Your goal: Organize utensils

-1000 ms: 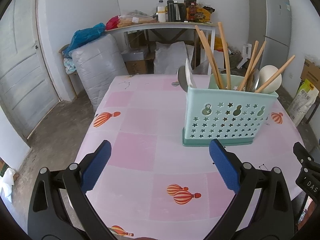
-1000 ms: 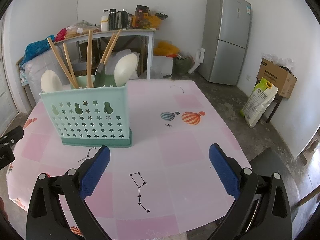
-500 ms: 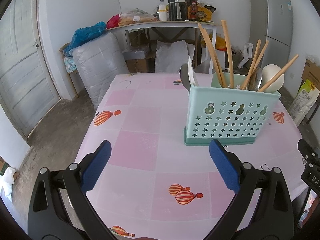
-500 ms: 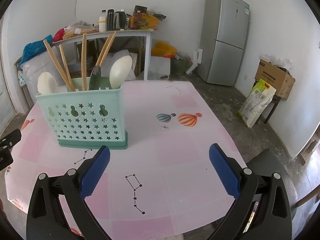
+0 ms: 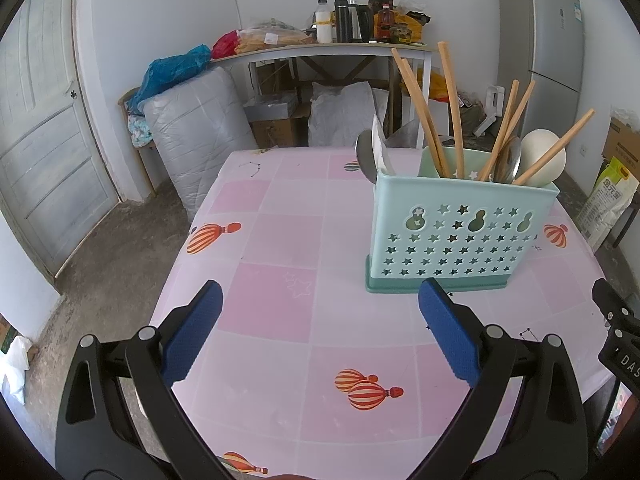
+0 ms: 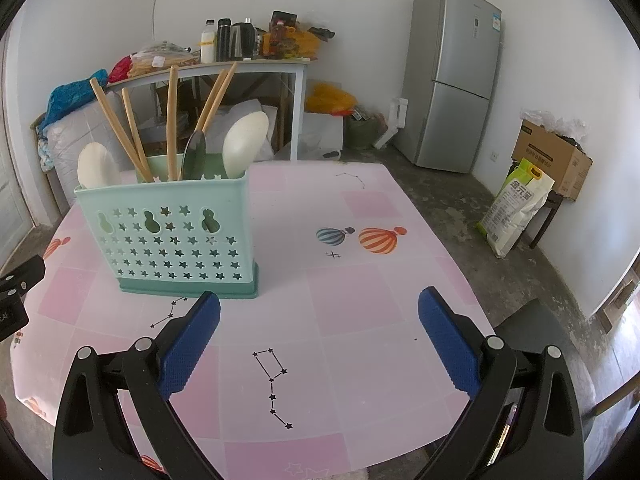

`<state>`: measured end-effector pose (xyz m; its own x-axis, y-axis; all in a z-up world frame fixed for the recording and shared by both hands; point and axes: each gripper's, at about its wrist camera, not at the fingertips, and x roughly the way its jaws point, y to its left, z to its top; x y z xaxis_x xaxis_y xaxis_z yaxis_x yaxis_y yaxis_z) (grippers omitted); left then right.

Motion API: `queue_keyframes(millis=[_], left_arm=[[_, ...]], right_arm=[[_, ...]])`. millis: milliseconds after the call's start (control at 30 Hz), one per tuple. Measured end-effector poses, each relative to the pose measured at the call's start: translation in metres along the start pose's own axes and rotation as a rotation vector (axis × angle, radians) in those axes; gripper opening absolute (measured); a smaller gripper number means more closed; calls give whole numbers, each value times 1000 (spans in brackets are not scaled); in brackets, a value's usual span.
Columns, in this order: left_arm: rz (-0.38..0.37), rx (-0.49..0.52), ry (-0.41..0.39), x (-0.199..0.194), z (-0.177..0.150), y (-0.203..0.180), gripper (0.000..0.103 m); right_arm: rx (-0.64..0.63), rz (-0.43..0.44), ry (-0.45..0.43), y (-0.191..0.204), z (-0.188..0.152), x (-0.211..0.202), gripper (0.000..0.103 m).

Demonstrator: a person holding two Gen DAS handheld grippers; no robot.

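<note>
1. At the right of centre in the left wrist view, the mint-green utensil holder (image 5: 460, 232) stands upright on the pink-checked worktop (image 5: 280, 240); in the right wrist view it sits left of centre (image 6: 168, 236).
2. Wooden chopsticks (image 5: 448, 108) lean out of the holder's top at different angles, beside a white spoon (image 5: 542, 158) at the holder's right end and a metal spoon (image 5: 366, 156) at its left end.
3. In the right wrist view, a second white spoon (image 6: 244, 142) and a dark green spoon (image 6: 195, 154) stand bowl-up among the chopsticks (image 6: 172, 120).
4. The left tongs (image 5: 320, 340) gape wide at the bottom of the frame with nothing between the blue pads (image 5: 192, 340), over bare worktop just in front of the holder.
5. The right tongs (image 6: 320, 340) are likewise spread wide and hold nothing, with the left pad (image 6: 188, 352) near the holder's base.
6. A silver fridge (image 6: 452, 76) stands against the back wall at upper right, and a cluttered side table (image 6: 248, 66) stands behind the holder.
</note>
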<state>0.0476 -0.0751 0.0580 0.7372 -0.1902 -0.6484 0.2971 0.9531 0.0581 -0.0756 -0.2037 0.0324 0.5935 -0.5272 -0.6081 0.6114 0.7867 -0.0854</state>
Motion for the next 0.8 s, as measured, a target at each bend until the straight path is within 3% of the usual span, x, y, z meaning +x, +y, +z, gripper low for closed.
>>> queue_keyframes(millis=[800], left_arm=[[0, -3, 1, 0, 1, 0, 94]], right_arm=[[-9, 6, 4, 5, -1, 2, 97]])
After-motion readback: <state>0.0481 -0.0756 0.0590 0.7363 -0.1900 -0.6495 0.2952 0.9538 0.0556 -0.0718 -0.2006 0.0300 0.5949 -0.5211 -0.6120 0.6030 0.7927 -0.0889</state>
